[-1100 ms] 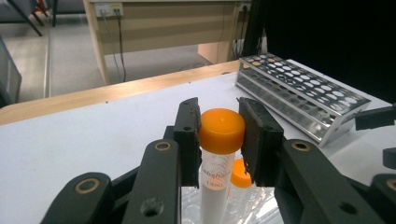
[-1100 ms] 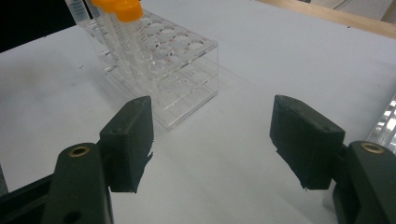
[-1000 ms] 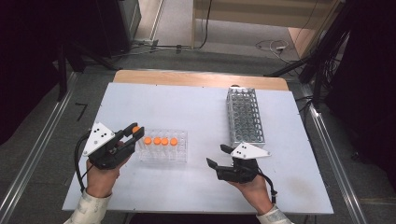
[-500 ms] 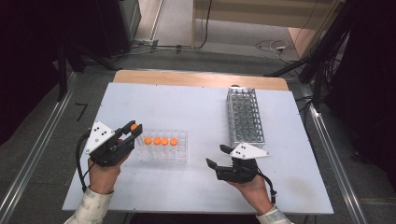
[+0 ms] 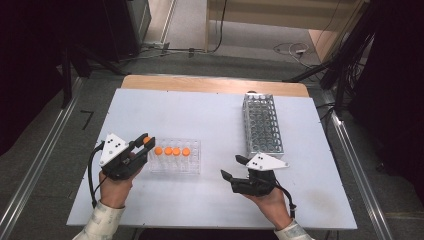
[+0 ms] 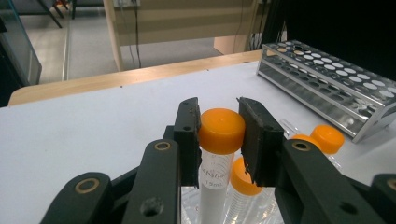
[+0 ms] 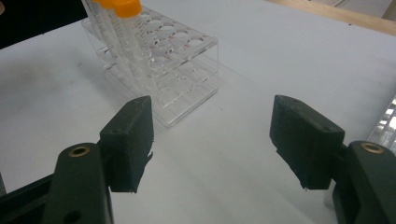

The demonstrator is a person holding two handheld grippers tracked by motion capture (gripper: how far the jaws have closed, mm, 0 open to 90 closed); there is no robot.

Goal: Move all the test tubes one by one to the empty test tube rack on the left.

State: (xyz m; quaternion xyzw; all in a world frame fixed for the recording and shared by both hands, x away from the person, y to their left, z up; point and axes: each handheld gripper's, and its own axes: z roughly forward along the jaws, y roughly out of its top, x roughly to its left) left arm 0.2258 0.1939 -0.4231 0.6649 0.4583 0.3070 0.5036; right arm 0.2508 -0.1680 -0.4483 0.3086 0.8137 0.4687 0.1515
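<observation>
Meanwhile, the left gripper (image 6: 219, 140) clamped the orange cap of a tube (image 6: 220, 135) just above the left end of the clear rack (image 5: 192, 165), where at least four more orange-capped tubes (image 5: 172, 151) stood. The right gripper (image 5: 233, 168) rested wide and empty on the white table (image 5: 200, 115), apparently just short of the metal rack (image 5: 262, 124).
</observation>
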